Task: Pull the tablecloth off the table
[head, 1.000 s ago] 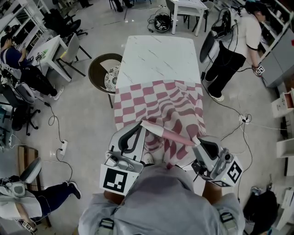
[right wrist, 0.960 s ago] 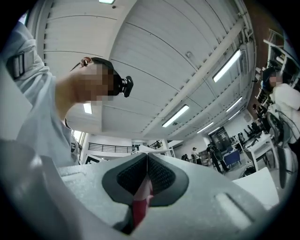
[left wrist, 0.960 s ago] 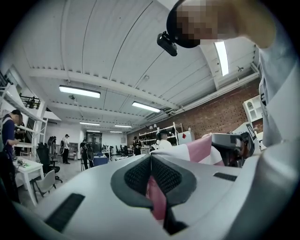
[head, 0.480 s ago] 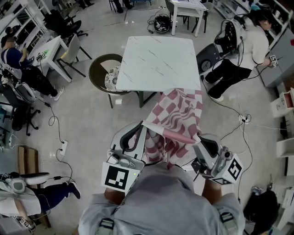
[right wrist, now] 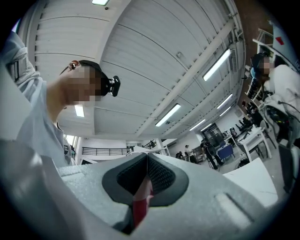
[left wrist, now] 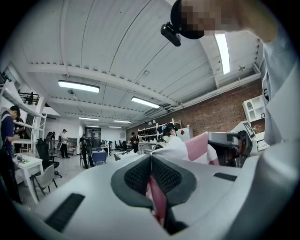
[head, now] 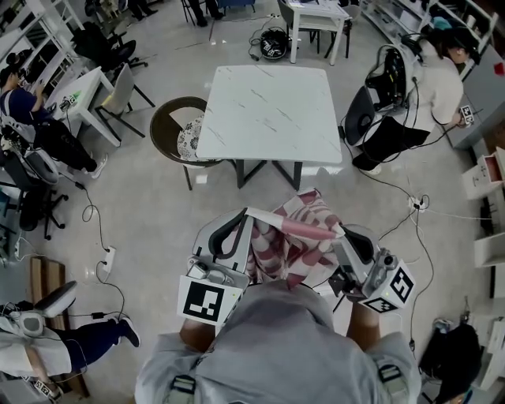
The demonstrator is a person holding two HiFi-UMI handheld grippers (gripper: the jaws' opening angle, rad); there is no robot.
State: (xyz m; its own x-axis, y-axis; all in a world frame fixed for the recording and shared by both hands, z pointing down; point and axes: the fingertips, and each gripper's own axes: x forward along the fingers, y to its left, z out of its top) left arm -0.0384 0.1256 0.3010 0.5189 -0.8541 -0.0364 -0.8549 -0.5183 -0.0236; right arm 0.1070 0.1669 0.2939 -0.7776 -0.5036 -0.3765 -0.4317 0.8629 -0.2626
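The red-and-white checked tablecloth (head: pixel 293 241) hangs bunched between my two grippers, fully off the white marble table (head: pixel 270 110), whose top is bare. My left gripper (head: pixel 247 211) is shut on one edge of the cloth; red fabric (left wrist: pixel 157 199) shows pinched between its dark pads. My right gripper (head: pixel 339 230) is shut on the other edge, with a red strip of cloth (right wrist: pixel 140 204) caught between its pads. The cloth's top hem stretches from one gripper to the other, close in front of my body.
A round brown chair (head: pixel 175 126) stands at the table's left. A person (head: pixel 410 87) bends over equipment at the right. Another white table (head: pixel 316 20) is at the back. Cables (head: pixel 101 229) trail over the floor, and seated people are at desks far left.
The cloth slid off the table toward me: a second ago it covered the near half, half a second ago only a strip hung from the edge, now it is free. The grippers barely moved.
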